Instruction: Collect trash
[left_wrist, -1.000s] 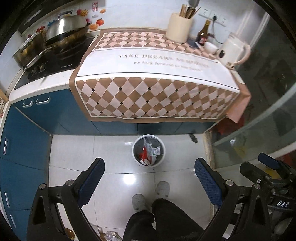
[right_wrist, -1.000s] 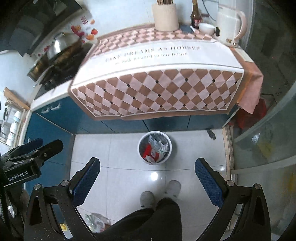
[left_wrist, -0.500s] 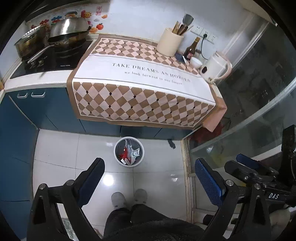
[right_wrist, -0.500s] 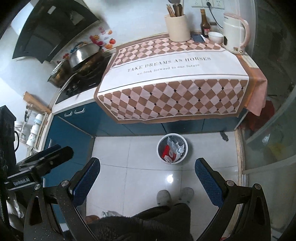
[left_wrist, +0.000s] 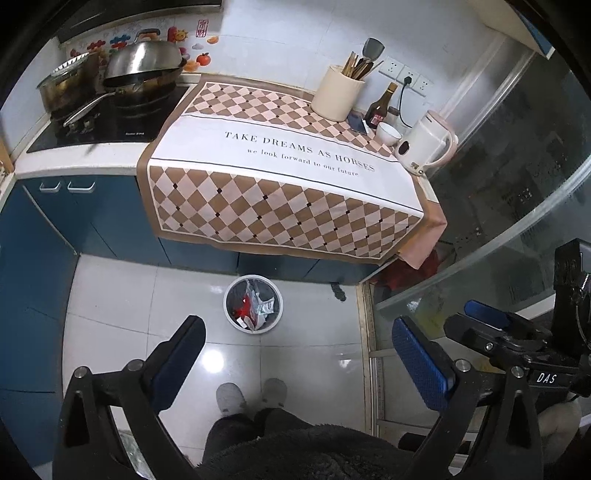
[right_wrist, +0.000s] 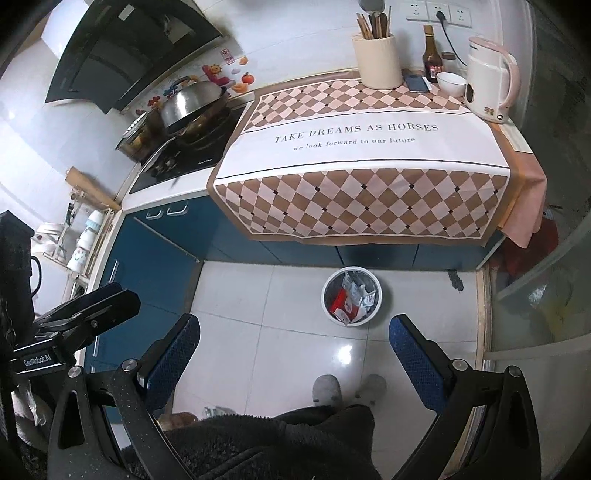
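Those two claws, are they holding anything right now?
No. The left claw and right claw are both open and empty, high above the bin.

Even indoor light, sharp, glare on floor tiles (left_wrist: 212, 360), fisheye-warped edges

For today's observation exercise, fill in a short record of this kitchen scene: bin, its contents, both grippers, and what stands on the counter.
bin: white trash bin on the floor tiles, before the blue cabinets
contents: red and white wrappers
left gripper: open, empty
right gripper: open, empty
counter: checked cloth, kettle, utensil holder, bottle, bowl
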